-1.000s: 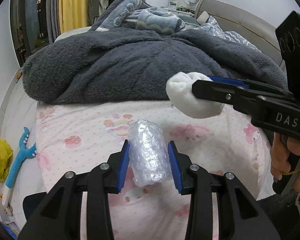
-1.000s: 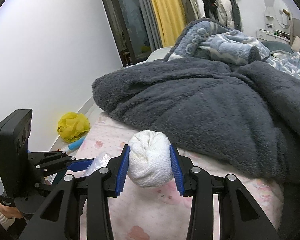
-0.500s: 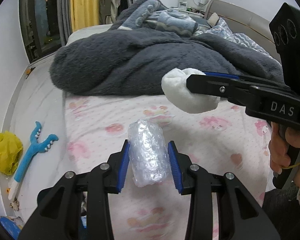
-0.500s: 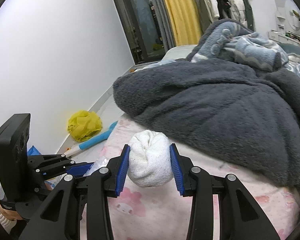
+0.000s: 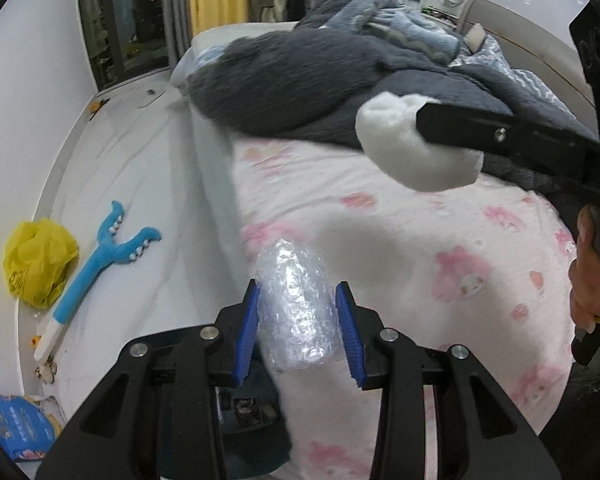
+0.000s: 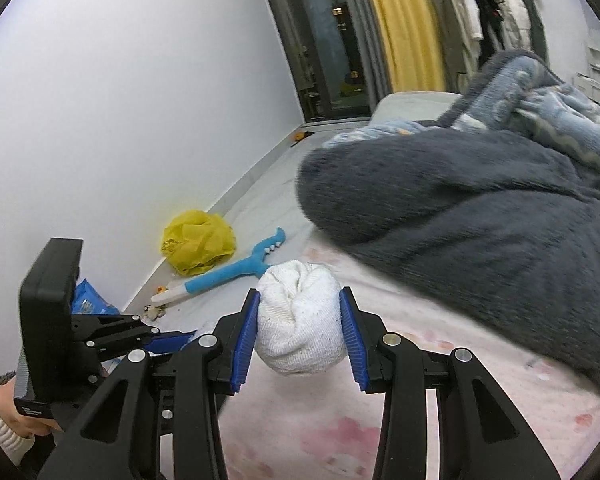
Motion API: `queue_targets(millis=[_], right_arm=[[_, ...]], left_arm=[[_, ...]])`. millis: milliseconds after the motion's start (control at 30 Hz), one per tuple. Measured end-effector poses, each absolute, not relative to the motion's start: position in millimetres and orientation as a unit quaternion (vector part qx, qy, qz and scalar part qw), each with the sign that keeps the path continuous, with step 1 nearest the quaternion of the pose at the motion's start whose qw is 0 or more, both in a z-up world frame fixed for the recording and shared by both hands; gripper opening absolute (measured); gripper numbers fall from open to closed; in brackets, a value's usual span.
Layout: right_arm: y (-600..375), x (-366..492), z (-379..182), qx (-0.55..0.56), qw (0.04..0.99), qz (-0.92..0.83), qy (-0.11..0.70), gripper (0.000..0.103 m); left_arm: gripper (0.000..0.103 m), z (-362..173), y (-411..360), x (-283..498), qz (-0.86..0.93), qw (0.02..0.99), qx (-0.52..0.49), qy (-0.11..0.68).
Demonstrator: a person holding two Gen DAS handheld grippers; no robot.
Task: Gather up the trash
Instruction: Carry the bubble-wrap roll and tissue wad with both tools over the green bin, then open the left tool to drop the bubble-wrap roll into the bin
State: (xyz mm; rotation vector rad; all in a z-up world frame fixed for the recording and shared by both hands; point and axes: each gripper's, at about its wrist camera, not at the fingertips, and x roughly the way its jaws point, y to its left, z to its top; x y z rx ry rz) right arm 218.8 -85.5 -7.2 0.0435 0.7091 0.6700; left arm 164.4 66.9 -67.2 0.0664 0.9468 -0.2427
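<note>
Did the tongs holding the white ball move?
Yes. The right tongs with the white ball swung left, toward the yellow bag on the floor.

right tool [image 5: 420, 148] body: "D" legible, rest cropped | other print unreadable

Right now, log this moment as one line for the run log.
left gripper: shut on clear bubble-wrap roll | right gripper: shut on white balled-up sock | both above pink patterned bedsheet

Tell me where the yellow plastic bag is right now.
The yellow plastic bag lies on the floor against the white wall, at the left of both wrist views, right beside the blue plush toy.
</note>
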Motion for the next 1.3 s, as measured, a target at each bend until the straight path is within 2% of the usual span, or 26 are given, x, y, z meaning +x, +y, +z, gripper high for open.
queue_targets(millis=[567, 900, 933, 1000, 1067, 1233, 1300], right_arm=[[5, 216, -25, -0.018, 0.858, 0.363, 0.363, 0.041], [42, 212, -40, -0.037, 0.844, 0.379, 0.378, 0.041], [45, 213, -42, -0.037, 0.843, 0.379, 0.381, 0.041], [52, 214, -46, -0.041, 0.840, 0.380, 0.385, 0.041], [59, 215, -50, -0.045, 0.839, 0.380, 0.388, 0.041], [72, 216, -61, -0.054, 0.833, 0.380, 0.398, 0.041], [78, 217, -66, -0.055, 0.829, 0.381, 0.405, 0.041]], left_arm=[[0.041, -119, 174, 158, -0.047, 0.833, -0.062, 0.548], [0.042, -142, 200, 148, -0.045, 0.800, -0.105, 0.589], [0.044, -144, 203, 148, -0.046, 0.797, -0.107, 0.593], [0.058, -146, 206, 146, -0.049, 0.792, -0.112, 0.598], [0.064, -148, 210, 147, -0.049, 0.790, -0.121, 0.599], [0.071, -145, 225, 143, -0.039, 0.791, -0.138, 0.595], [0.078, -142, 229, 142, -0.033, 0.794, -0.140, 0.591]])
